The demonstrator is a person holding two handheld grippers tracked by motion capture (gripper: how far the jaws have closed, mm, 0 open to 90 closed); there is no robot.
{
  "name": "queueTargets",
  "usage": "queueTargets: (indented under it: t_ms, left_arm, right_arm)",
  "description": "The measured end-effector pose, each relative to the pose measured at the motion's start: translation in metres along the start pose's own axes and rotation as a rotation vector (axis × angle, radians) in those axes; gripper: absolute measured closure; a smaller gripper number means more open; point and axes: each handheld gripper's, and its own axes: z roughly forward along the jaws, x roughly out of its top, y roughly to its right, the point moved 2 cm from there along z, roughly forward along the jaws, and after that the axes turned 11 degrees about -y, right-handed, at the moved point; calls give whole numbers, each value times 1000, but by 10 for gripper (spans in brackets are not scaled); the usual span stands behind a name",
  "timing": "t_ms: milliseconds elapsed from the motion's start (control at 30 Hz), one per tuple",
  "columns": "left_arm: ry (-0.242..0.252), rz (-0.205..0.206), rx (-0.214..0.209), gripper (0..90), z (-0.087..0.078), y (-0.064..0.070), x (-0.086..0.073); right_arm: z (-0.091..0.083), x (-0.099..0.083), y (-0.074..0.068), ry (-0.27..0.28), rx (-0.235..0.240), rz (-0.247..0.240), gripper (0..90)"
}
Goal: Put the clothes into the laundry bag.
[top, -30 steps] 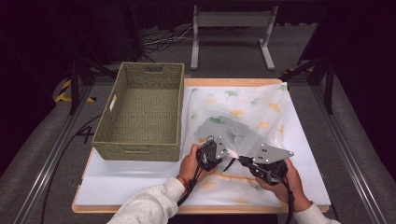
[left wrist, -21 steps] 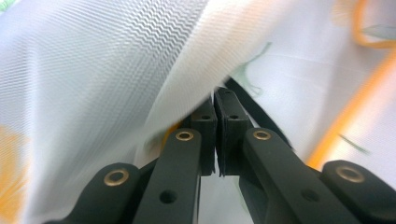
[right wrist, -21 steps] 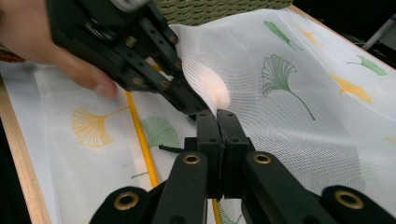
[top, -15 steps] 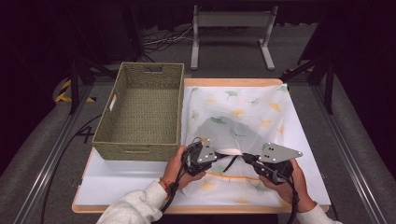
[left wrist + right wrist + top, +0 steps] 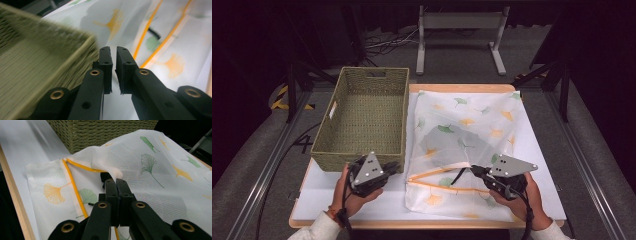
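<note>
We have the mesh bag [image 5: 464,150] lying flat on the table [image 5: 539,165] beside the basket [image 5: 364,117]. Our right gripper [image 5: 116,181] pinches the upper lip of its zipper opening — lifting it apart — while the left gripper [image 5: 113,56], nearly closed and empty, waits by the basket's corner.

A dark room surrounds the lit white table [image 5: 542,165]; grey floor [image 5: 247,165], a metal stand [image 5: 460,20] behind.

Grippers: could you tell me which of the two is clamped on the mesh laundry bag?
The right gripper, pinching the mesh laundry bag at its opening; the left gripper holds nothing.
</note>
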Motion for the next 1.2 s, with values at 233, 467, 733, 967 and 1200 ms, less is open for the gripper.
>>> queueTargets:
  t_ms: [233, 467, 733, 967, 1200]
  left_arm:
    - [-63, -12, 14, 675, -6, -8, -39]
    - [-67, -96, 39, 508, -13, -16, -65]
    - [-51, -159, 68, 381, -24, -23, -82]
    - [-73, -207, 92, 259, -24, -28, -93]
    - [-83, -216, 90, 228, -21, -28, -96]
  right_arm:
    - [-1, -2, -1, -15, 17, -6, 894]
    - [1, -7, -1, -36, 28, -10, 894]
    - [4, -9, -4, -51, 40, -14, 894]
    - [9, -12, -6, -71, 48, -19, 894]
    - [16, -18, -7, -103, 55, -25, 894]
